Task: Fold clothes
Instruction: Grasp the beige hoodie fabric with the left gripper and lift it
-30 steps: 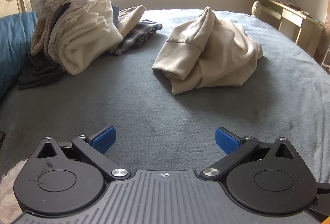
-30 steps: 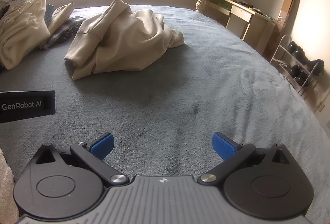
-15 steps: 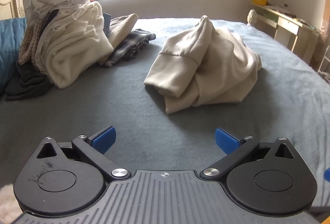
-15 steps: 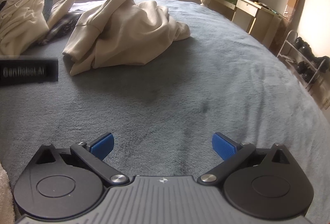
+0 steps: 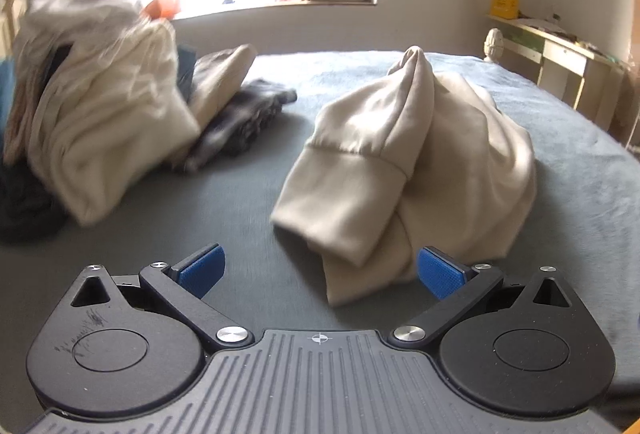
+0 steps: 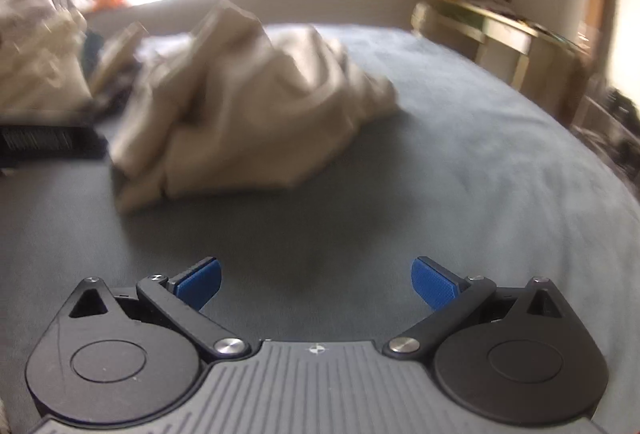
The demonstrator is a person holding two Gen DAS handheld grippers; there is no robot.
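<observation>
Garment: crumpled beige fleece sweatshirt (image 5: 420,170), heaped on grey bed blanket (image 5: 224,202), just ahead of left gripper (image 5: 320,270) jaws, spread.
Room: bare blanket before right gripper (image 6: 316,280) jaws, spread, empty.

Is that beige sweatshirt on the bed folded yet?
Not folded. The beige sweatshirt sits in a crumpled heap on the bed, one cuffed sleeve flopped forward.
</observation>
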